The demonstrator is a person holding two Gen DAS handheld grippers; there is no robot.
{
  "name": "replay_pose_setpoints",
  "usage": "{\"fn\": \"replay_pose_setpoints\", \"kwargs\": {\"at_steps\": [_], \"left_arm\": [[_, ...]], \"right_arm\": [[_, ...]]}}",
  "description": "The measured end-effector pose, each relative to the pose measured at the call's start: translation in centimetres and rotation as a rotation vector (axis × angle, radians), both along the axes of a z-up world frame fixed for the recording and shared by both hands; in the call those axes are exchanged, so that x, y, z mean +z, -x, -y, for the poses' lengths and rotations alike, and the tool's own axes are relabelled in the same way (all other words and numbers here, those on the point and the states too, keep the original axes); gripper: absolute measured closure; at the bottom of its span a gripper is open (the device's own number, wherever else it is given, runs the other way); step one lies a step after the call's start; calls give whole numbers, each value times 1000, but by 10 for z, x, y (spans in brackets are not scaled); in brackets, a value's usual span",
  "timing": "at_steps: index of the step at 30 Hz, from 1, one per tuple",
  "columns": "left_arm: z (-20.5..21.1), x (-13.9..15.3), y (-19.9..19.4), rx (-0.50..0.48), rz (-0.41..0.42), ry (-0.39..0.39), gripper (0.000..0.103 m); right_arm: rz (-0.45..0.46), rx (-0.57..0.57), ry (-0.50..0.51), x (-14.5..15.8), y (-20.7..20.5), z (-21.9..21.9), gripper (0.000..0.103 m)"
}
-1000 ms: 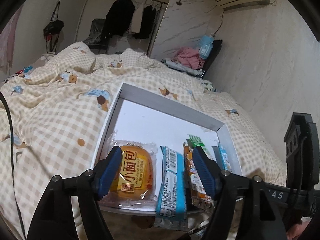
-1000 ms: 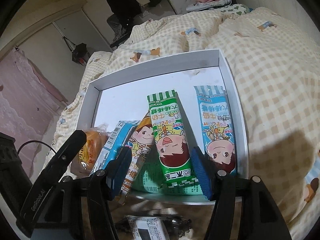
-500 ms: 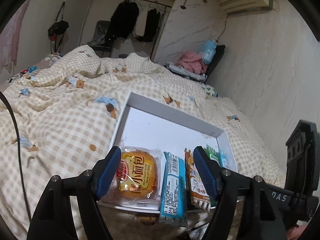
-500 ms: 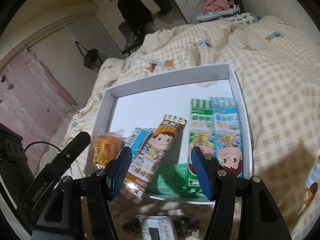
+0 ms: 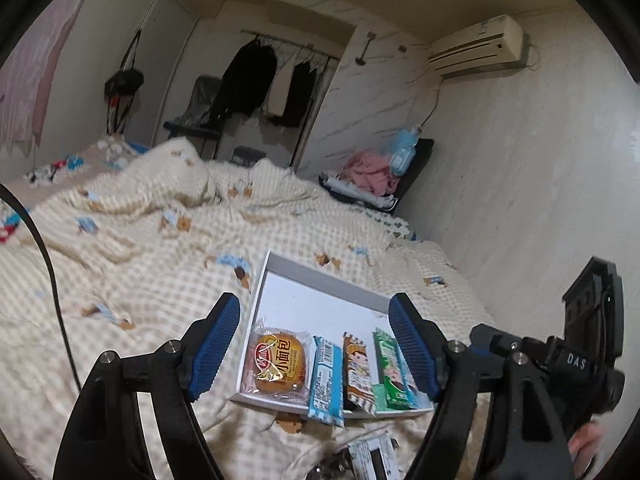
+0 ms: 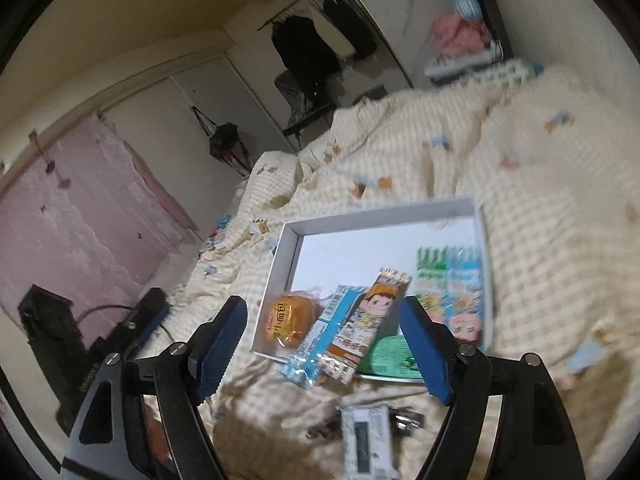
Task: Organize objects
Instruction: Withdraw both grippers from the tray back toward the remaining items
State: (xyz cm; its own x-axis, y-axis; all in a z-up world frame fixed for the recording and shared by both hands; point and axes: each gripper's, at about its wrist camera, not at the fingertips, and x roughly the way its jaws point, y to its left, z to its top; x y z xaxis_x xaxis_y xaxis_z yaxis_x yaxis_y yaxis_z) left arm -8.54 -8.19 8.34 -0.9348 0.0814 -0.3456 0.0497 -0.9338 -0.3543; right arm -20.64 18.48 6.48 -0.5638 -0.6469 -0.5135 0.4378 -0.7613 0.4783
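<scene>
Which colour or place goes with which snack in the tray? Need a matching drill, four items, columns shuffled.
Things:
1. bun
2. barcode pack
3. orange pack
4. green pack

Places in the tray, left wrist view:
A. between the orange pack and the right wall
B. far left, in clear wrap
C. light blue, hanging over the near edge, next to the bun
D. cartoon face print, third from the left

Pairs: 1-B, 2-C, 3-D, 4-A
</scene>
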Motion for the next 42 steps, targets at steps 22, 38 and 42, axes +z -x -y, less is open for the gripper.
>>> {"fn": "replay_pose_setpoints", "kwargs": {"at_steps": [22, 38, 42], "left_arm": [[-43, -9, -117, -121, 231, 240, 19], [-40, -69, -113, -66, 396, 212, 17], [-45, -77, -109, -65, 436, 229, 17]], "right_arm": [[-6, 154, -330, 16, -136, -35, 23], [89, 83, -290, -40, -133, -26, 23], [111, 79, -291, -52, -133, -24, 23]]}}
